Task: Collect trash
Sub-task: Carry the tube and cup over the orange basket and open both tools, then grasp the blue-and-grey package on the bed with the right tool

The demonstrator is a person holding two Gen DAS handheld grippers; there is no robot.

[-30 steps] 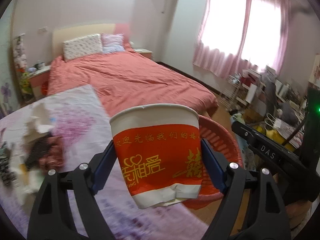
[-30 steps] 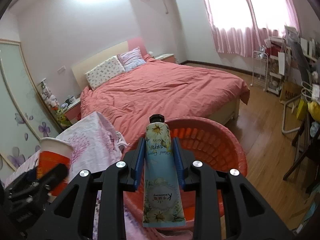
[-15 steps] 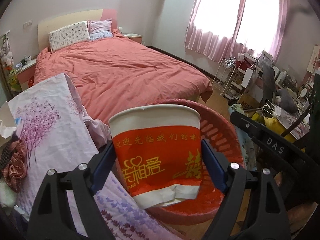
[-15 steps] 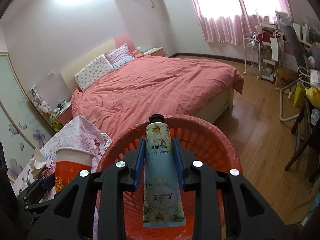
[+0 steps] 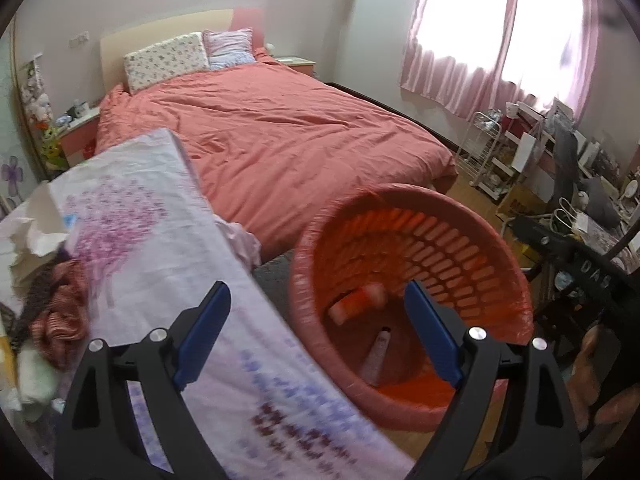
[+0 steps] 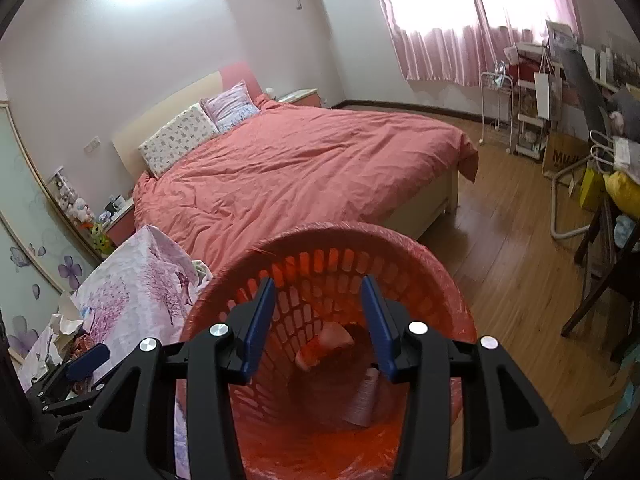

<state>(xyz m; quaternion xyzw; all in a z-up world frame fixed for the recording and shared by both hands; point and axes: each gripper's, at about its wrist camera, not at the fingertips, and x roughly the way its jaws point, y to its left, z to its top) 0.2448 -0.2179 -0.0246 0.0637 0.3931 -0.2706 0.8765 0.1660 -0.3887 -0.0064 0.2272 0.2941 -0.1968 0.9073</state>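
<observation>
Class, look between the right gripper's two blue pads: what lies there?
Nothing is gripped. Between the opening right gripper pads, the right wrist view shows the orange basket interior with the dropped paper cup.

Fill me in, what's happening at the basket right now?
Both handheld grippers sit over the red basket with nothing between their fingers. The left gripper and right gripper are both opening. The paper cup and the hand cream tube lie inside the basket. More crumpled paper waits on the floral cloth beside it.
</observation>
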